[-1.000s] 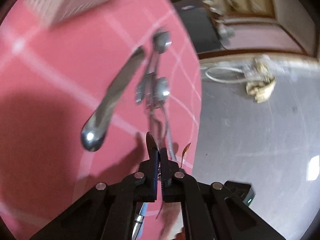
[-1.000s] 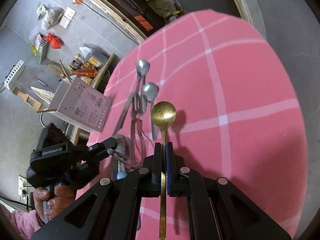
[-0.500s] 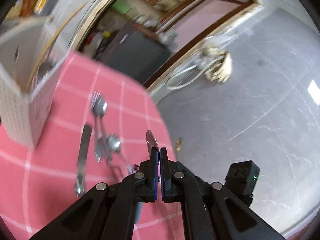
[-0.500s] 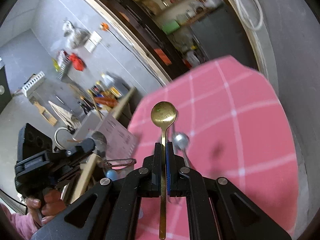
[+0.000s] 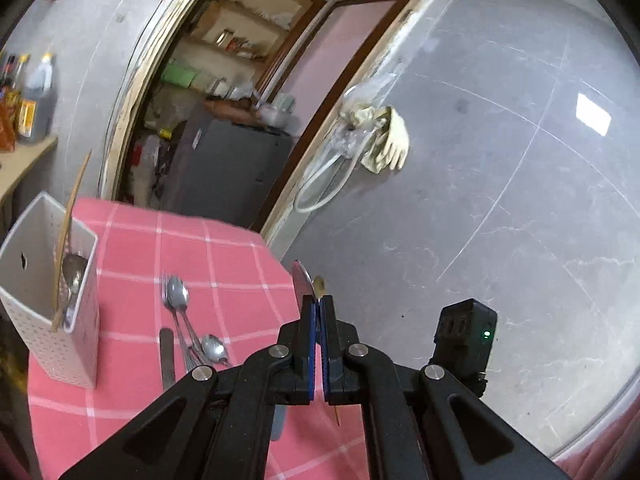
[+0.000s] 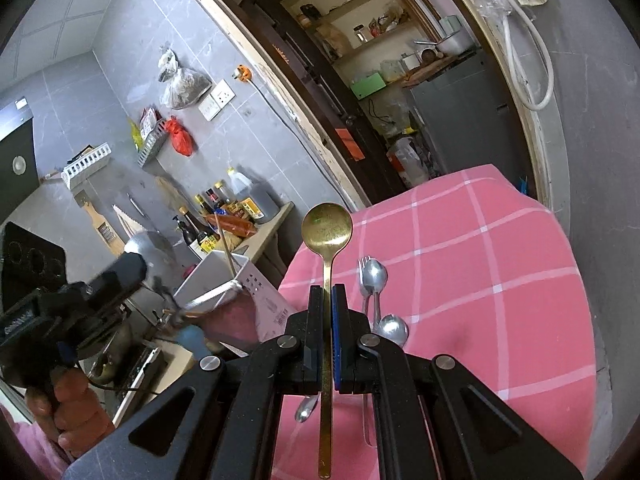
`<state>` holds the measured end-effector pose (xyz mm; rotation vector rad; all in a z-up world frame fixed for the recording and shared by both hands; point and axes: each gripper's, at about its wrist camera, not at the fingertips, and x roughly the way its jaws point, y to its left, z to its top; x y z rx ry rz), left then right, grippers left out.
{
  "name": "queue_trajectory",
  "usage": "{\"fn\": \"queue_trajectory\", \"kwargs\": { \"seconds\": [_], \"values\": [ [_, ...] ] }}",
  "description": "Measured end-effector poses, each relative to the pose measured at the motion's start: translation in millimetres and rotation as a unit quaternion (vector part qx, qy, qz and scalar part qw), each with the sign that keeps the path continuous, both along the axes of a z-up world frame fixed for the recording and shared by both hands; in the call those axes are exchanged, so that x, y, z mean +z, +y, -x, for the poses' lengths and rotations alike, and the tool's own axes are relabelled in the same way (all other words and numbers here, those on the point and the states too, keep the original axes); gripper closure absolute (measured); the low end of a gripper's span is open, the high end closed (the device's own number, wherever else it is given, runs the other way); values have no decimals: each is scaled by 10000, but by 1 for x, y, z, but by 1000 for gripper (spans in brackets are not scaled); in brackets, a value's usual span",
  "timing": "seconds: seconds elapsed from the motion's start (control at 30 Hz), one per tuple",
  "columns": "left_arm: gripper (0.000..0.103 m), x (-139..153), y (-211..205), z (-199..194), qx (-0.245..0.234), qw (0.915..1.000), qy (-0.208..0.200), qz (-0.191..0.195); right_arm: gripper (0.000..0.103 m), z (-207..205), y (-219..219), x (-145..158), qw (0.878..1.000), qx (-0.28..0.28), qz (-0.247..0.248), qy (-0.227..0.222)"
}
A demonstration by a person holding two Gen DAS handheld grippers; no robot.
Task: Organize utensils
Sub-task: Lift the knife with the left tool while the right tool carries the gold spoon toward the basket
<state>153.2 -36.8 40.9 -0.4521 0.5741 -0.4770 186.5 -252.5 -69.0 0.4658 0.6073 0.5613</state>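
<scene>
My left gripper (image 5: 316,304) is shut on a blue-handled metal utensil (image 5: 301,280), seen edge-on above the right edge of the pink checked table (image 5: 224,256). My right gripper (image 6: 328,292) is shut on the stem of a gold spoon (image 6: 327,230), bowl up, held above the table (image 6: 480,280). A white perforated holder (image 5: 52,320) stands at the table's left with a wooden stick and a spoon inside. On the cloth lie a fork and spoon (image 5: 176,296), another spoon (image 5: 212,348) and a knife (image 5: 167,356). The right wrist view shows the holder (image 6: 260,288) and the left gripper (image 6: 176,314) in a hand.
Grey floor (image 5: 480,200) lies beyond the table's right edge. Behind the table an open doorway shows a dark cabinet (image 5: 224,168) and shelves. A counter with bottles (image 6: 240,208) stands behind the holder. A hose and gloves (image 5: 384,144) hang by the door frame.
Both grippers have risen from the table, each still holding its utensil. The left view has rolled upright, and the holder and the loose utensils now sit lower and further off.
</scene>
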Motion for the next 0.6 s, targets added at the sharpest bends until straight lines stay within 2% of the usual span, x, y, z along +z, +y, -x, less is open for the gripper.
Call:
{"fn": "queue_trajectory", "kwargs": {
  "seconds": [0.13,0.23,0.3,0.37,0.43,0.47,0.6],
  "values": [
    [101,5,3,3,10,9999,-108,126,99,3,-1,5,10000,-11,36,-82],
    [101,-9,0,-4,-14,9997,223,5,99,3,0,10,9999,-11,83,-113],
    [101,-16,5,-2,-11,9989,345,314,99,4,-1,11,9999,-26,89,-122],
    [101,-16,6,2,-54,9984,339,446,99,5,-3,10,9999,-27,91,-99],
    [101,-19,2,2,-106,9984,473,285,99,6,-3,8,9999,-16,114,-60],
    [101,-24,-1,0,-171,9971,700,259,99,6,-4,7,9999,-9,119,-39],
    [101,-33,-7,4,-431,9910,1070,676,99,7,-6,3,9999,-6,165,23]
  ]
}}
